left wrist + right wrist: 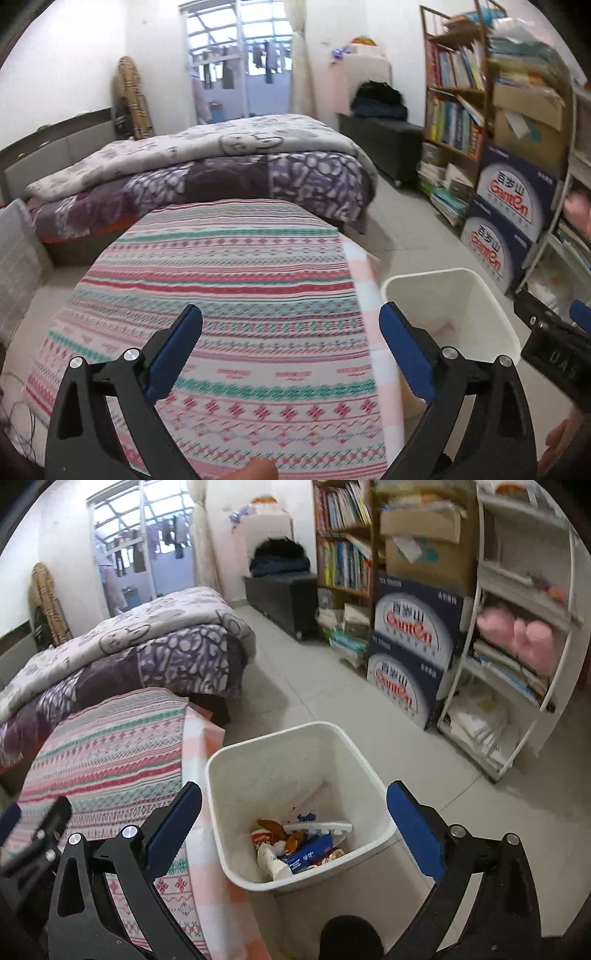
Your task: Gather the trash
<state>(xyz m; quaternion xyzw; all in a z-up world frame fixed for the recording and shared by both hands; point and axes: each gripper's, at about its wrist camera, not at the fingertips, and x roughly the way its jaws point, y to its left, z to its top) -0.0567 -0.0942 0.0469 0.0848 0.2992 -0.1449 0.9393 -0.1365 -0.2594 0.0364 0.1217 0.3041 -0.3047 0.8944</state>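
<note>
Left tongs (291, 343): spread wide, nothing between the blue pads, hovering over the bench (221, 280) with its striped pink, red and teal cloth. Right tongs (295, 823): spread wide and empty, positioned above the white trash bin (258, 760), which occupies the lower centre of the right wrist view and stands on the floor just beside the bench edge. The trash (299, 849) lies in the bin bottom: a blue carton, a white bottle, brown scraps and wrappers; their print is too small to read. At right of centre, two stacked dark blue boxes (410, 657) carry red "Ganten" lettering beside a bookshelf (343, 542). A bed (147, 642) with a purple quilt fills the left.
</note>
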